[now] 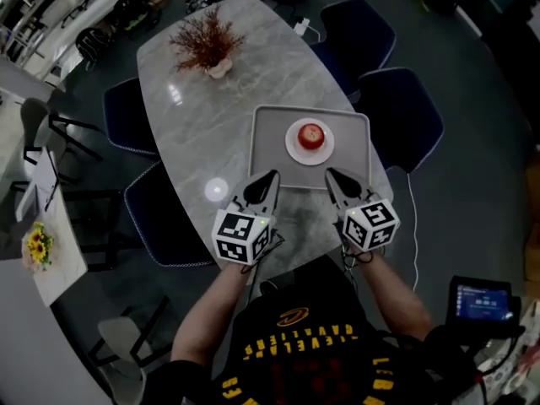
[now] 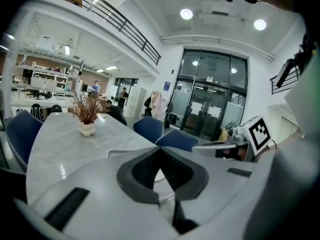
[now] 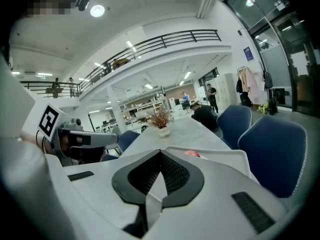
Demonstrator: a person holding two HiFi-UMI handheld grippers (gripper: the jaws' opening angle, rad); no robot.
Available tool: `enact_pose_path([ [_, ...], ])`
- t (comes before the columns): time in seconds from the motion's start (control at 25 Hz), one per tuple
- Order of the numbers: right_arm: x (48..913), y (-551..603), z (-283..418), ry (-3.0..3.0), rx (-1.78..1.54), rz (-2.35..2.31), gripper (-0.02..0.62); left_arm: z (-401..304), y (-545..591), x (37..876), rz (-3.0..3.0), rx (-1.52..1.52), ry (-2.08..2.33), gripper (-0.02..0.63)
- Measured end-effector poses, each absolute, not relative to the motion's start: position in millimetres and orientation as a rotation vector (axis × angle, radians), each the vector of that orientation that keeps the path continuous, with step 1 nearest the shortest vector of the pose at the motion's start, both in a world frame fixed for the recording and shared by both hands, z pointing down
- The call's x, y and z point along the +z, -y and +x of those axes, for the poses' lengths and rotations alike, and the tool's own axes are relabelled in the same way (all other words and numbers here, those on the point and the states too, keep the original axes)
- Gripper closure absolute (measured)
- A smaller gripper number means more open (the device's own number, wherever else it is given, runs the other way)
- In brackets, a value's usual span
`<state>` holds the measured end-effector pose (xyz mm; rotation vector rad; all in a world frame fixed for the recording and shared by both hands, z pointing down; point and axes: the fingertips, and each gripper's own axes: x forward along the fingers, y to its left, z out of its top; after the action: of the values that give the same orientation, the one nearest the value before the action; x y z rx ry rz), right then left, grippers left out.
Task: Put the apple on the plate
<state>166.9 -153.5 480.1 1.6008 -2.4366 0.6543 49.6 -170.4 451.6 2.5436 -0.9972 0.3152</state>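
A red apple [image 1: 311,135] sits on a small white plate [image 1: 293,146], which rests on a grey tray [image 1: 268,154] on the marble table. My left gripper [image 1: 272,175] hovers over the tray's near left corner with its jaws shut and empty. My right gripper [image 1: 330,174] hangs over the near right part of the tray, jaws also shut with nothing between them. In the left gripper view the closed tips [image 2: 160,149] meet over the tray's rim [image 2: 117,152]. The right gripper view shows its tips [image 3: 161,152] closed, with the apple [image 3: 192,154] peeking just beyond them.
A vase of dried red branches [image 1: 209,45] stands at the far end of the table [image 1: 202,133]. Blue chairs [image 1: 396,116] line both long sides. A dark tablet device [image 1: 481,302] sits low right, and yellow flowers [image 1: 36,245] rest on a side table at the left.
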Motion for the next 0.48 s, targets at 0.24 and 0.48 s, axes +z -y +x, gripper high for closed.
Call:
enact_pose_path([
  [0.24, 414, 101, 132, 2.522, 0.430, 1.672, 0.589, 32, 109, 382, 2.672, 0.142, 1.049, 0.604],
  [0.48, 350, 37, 97, 2.576, 0.197, 1.742, 0.589, 3, 39, 319, 2.796, 0.022, 1.114, 0.604],
])
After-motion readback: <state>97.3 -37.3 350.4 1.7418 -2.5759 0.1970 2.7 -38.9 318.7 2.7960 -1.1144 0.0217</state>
